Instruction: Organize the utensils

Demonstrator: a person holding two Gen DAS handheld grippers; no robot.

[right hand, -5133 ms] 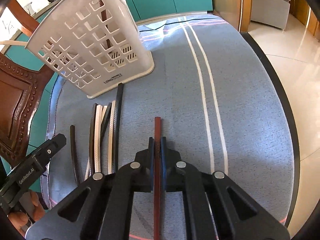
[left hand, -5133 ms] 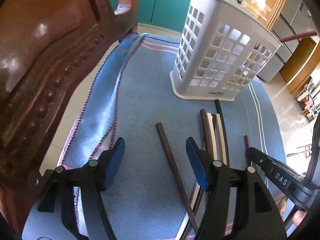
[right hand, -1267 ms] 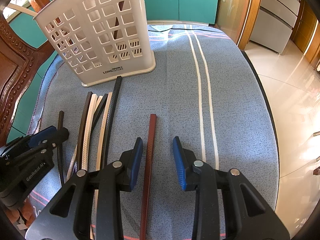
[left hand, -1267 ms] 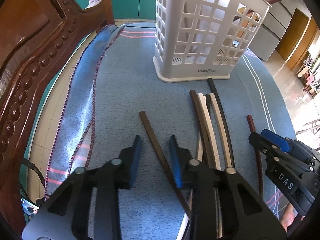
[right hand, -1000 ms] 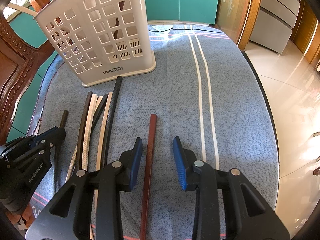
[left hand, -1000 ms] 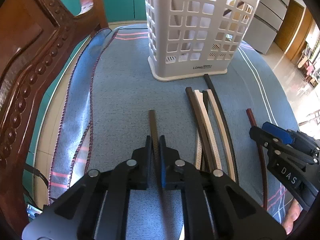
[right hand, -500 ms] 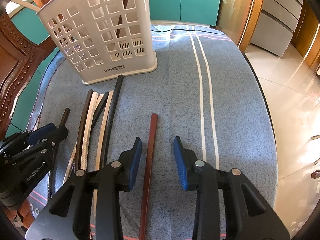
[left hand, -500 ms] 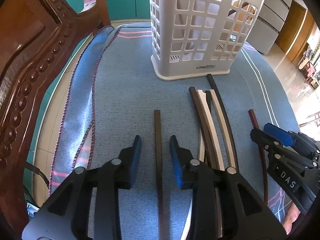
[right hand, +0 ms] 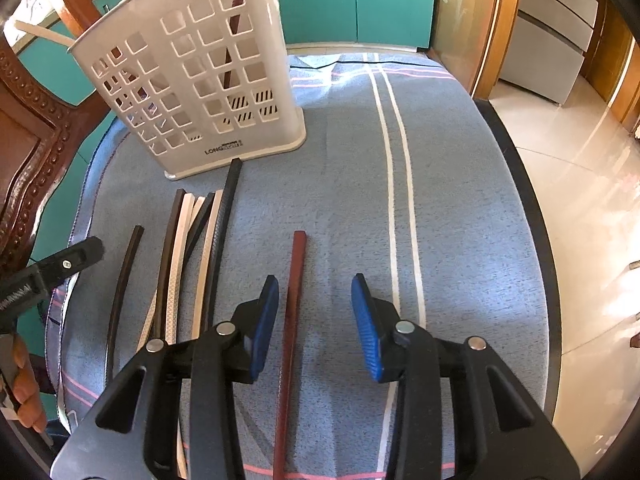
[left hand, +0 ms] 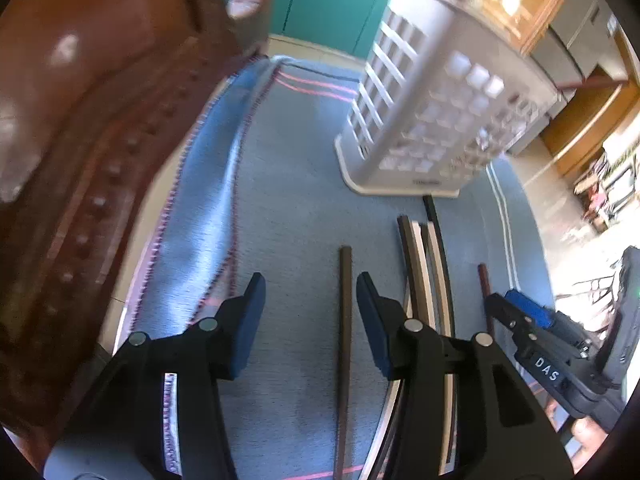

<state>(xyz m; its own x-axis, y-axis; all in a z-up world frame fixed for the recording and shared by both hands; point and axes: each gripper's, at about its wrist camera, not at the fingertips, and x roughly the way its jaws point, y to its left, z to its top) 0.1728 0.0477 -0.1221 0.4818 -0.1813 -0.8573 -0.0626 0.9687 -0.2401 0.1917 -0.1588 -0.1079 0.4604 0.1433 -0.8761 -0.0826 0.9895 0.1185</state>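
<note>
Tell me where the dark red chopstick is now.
The dark red chopstick lies flat on the blue cloth between the open right gripper fingers, right of the chopstick bundle.

White slotted basket (right hand: 192, 80) stands upright, upper left of right wrist view; a few sticks inside. On blue cloth below it: bundle of dark & cream chopsticks (right hand: 192, 248) side by side, center-left. Single dark brown chopstick (left hand: 345, 320) lies apart, bottom center of left view. Red-brown chopstick (right hand: 294, 300) flat, lower center.
</note>
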